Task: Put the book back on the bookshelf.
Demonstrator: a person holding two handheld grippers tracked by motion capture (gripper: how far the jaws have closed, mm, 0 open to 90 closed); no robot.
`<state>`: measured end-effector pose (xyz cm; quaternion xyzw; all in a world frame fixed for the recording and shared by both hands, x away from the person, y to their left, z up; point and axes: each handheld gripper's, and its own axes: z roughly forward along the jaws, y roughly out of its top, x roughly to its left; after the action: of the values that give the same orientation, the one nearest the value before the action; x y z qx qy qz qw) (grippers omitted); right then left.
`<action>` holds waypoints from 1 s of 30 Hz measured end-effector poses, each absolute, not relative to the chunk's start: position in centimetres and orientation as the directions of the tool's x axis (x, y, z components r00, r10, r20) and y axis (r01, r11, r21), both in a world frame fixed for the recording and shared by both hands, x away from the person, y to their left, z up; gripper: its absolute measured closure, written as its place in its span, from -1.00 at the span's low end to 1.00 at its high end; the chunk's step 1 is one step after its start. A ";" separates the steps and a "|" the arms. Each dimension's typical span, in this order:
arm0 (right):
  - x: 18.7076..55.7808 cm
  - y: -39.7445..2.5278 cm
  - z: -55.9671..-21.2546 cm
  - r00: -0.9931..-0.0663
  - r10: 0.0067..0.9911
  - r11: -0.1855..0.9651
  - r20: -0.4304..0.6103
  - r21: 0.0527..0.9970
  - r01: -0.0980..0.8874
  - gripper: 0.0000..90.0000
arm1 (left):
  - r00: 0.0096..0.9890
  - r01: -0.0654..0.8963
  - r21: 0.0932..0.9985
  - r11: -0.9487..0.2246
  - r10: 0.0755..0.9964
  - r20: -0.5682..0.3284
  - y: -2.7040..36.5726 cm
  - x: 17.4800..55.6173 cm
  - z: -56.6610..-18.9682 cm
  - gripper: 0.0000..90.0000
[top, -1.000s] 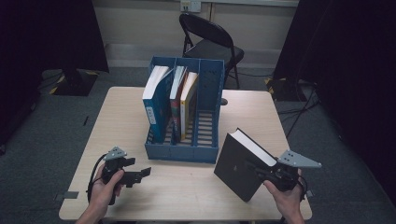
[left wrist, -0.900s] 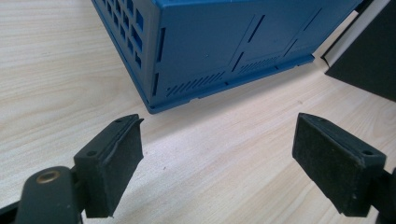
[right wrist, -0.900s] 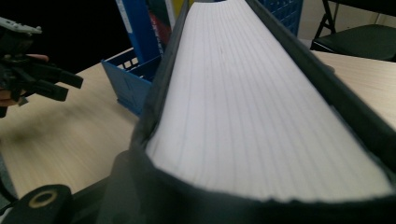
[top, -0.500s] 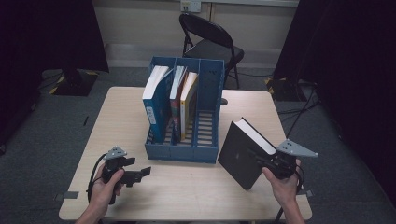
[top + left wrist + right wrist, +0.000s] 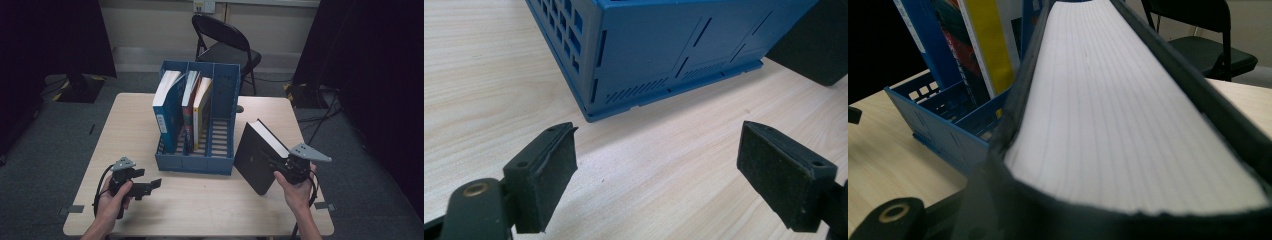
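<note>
High view: the right gripper (image 5: 278,166) is clamped on a black book (image 5: 257,156), tilted just right of the blue file rack (image 5: 197,162) on the bench (image 5: 210,205).

Left gripper view: the left gripper (image 5: 656,170) hangs over bare wood — jaws wide apart.

Right gripper view: the book's white page edge runs toward the rack.

Left gripper (image 5: 150,186) rests low, fingers (image 5: 541,177) spread wide (nothing between); right gripper (image 5: 280,167) raised, clamped.
</note>
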<state>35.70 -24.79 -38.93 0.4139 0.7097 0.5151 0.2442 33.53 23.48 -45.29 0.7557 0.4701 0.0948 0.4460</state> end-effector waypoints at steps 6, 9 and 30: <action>36.2 -23.9 -39.0 -0.517 0.854 0.132 0.060 0.936 0.327 0.17 | 0.539 0.630 0.760 -0.160 0.794 -0.280 23.6 33.5 -45.3 -0.65; 36.4 -23.4 -39.0 -0.514 0.857 0.146 0.039 0.938 0.314 0.17 | 0.537 0.630 0.761 -0.158 0.796 -0.279 23.5 33.6 -45.3 -0.65; 37.4 -22.2 -38.6 -0.498 0.867 0.156 0.039 0.926 0.344 0.09 | 0.534 0.636 0.756 -0.155 0.796 -0.286 23.7 33.5 -45.4 -0.65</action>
<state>37.38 -22.22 -38.58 0.4249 0.7122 0.4915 0.2659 33.55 23.71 -45.38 0.7545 0.4743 0.0900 0.4446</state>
